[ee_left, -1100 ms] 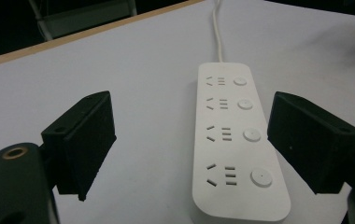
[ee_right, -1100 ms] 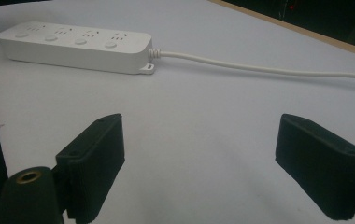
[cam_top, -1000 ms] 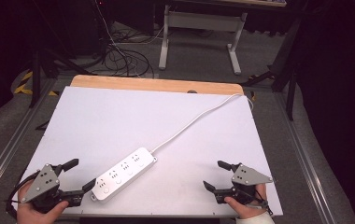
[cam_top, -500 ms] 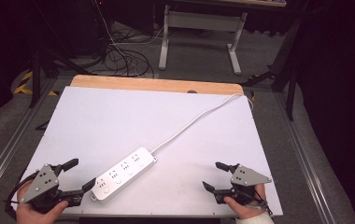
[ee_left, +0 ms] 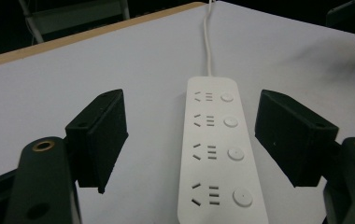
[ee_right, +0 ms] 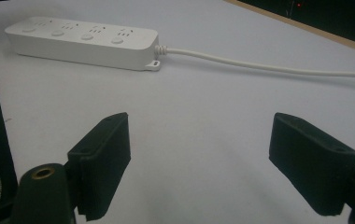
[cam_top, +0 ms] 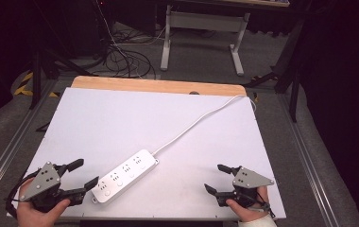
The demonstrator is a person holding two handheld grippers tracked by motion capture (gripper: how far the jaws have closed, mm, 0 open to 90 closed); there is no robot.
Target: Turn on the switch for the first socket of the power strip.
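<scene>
Left gripper [cam_top: 84, 176]: jaws apart with the near end of the white power strip [cam_top: 124, 176] lying between them, pads clear of both long sides. They have just been closing in on it, though nothing is gripped so far. In the left gripper view the strip [ee_left: 217, 149] runs straight ahead along the gripper's axis, its four socket groups and round buttons facing up.

Right gripper [cam_top: 221, 178]: jaws wide apart and empty, resting low over the bare white tabletop [cam_top: 121, 123] near the front right corner, well apart from the strip.

The strip lies flat, diagonally, at the front left of the table. Its white cord [cam_top: 196, 124] leaves the far end and runs off toward the far right corner by the wooden edge [cam_top: 158, 86].

We judge the step in hand to be a pinch across the strip's width at its near end. To do it well we would:
- keep the pads level with the strip's side walls, not above them;
- centre the strip so both pads meet together and it does not skate sideways;
- stay off the buttons;
- mind cord drag if it is lifted.
</scene>
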